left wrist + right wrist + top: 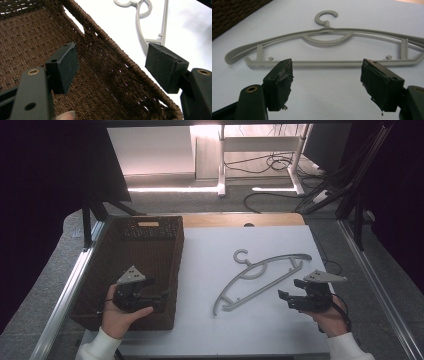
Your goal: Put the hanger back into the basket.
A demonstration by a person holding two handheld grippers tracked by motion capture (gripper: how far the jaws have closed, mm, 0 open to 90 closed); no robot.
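A grey plastic hanger (pixel 260 276) lies flat on the white tabletop (pixel 210 330), hook toward the far side. My right gripper (pixel 291 298) hovers just right of the hanger's near end, jaws wide open and empty. In the right gripper view the hanger (pixel 324 47) stretches across ahead of the open right gripper (pixel 325 85). My left gripper (pixel 161 296) is held over the near right part of the brown woven basket (pixel 100 270), open and empty. In the left gripper view the left gripper (pixel 112 67) straddles the basket's right wall (pixel 120 65) without touching, and the hanger (pixel 150 25) lies beyond.
The basket takes up the left part of the table. A metal frame rail (pixel 65 295) runs along the left edge and another (pixel 380 290) along the right. Beyond the table's far edge stand desk legs (pixel 221 165) and loose cables (pixel 270 162) on the floor.
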